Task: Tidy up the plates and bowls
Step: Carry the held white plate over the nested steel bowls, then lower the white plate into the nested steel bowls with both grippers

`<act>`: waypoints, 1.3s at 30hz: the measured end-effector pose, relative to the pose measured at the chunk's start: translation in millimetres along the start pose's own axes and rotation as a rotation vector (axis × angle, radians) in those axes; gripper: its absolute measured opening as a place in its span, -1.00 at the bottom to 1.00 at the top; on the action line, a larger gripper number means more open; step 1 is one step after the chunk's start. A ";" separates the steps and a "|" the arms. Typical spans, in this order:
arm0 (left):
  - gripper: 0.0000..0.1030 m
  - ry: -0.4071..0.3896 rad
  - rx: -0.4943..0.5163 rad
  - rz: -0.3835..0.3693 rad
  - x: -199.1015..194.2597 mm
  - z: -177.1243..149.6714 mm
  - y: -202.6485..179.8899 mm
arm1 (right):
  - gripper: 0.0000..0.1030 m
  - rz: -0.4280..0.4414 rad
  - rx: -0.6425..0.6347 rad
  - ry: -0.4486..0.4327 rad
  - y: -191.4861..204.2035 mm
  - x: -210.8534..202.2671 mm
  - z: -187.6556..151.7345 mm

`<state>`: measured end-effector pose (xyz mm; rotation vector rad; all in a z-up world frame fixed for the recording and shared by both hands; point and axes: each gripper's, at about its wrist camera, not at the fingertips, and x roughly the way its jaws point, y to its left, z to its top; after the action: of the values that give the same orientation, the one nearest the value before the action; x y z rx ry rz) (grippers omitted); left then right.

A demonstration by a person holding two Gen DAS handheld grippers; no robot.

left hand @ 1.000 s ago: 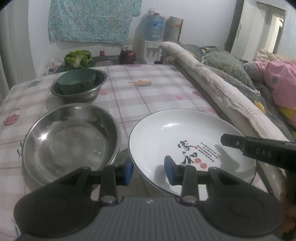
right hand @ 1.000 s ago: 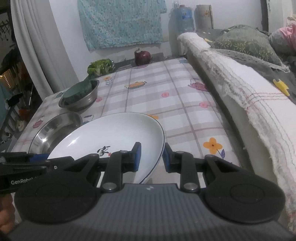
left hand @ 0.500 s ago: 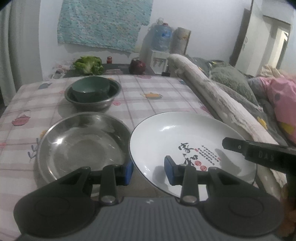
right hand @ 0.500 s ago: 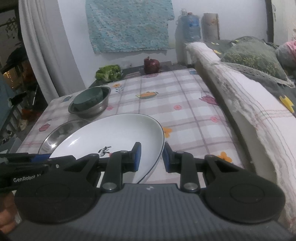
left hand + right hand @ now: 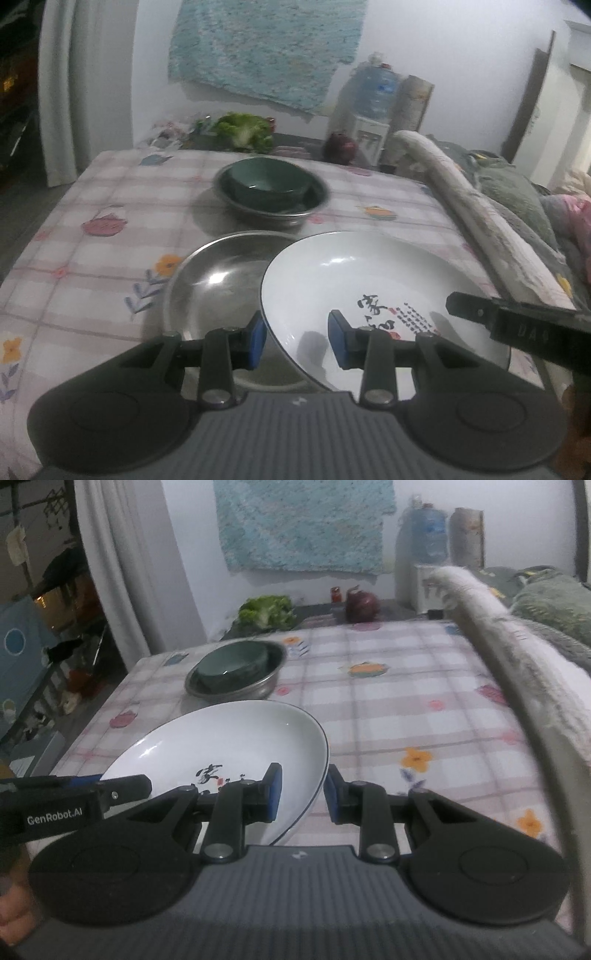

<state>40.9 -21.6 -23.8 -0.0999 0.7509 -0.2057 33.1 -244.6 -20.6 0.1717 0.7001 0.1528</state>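
The white plate (image 5: 369, 280) has gone up off the surface (image 5: 92, 236) and moved left. In the left wrist view its left edge now covers part of the big steel bowl (image 5: 218, 280), which used to sit beside it.

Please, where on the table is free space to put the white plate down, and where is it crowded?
Bare cloth lies right of the white plate, between it and the rolled blanket, and beyond toward the red onion. The left strip beside the steel basin is bare too. Crowded: the centre-left, where the basin and the steel bowl holding the green bowl stand.
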 end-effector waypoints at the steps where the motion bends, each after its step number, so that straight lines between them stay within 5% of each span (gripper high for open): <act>1: -0.29 0.004 -0.010 0.005 0.8 0.5 6.0 | -0.52 0.006 0.000 0.009 4.4 4.9 -0.6; 14: -0.30 0.079 -0.093 0.018 22.4 -4.2 55.3 | -0.53 0.046 0.006 0.094 30.7 46.7 -6.9; 21: -0.29 -0.018 -0.053 0.019 5.0 5.7 58.6 | -0.52 0.050 -0.012 0.063 37.2 46.3 3.0; 28: -0.21 -0.005 -0.057 0.035 6.3 5.9 63.1 | -0.49 0.048 -0.005 0.067 38.2 45.6 4.0; 39: 0.20 0.042 0.020 0.107 6.1 7.6 55.1 | 0.09 0.045 0.015 0.091 39.4 45.3 -2.3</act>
<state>58.6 30.9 -31.3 -0.0362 0.7939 -0.1140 62.5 -197.0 -42.5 0.1963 0.7886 0.1996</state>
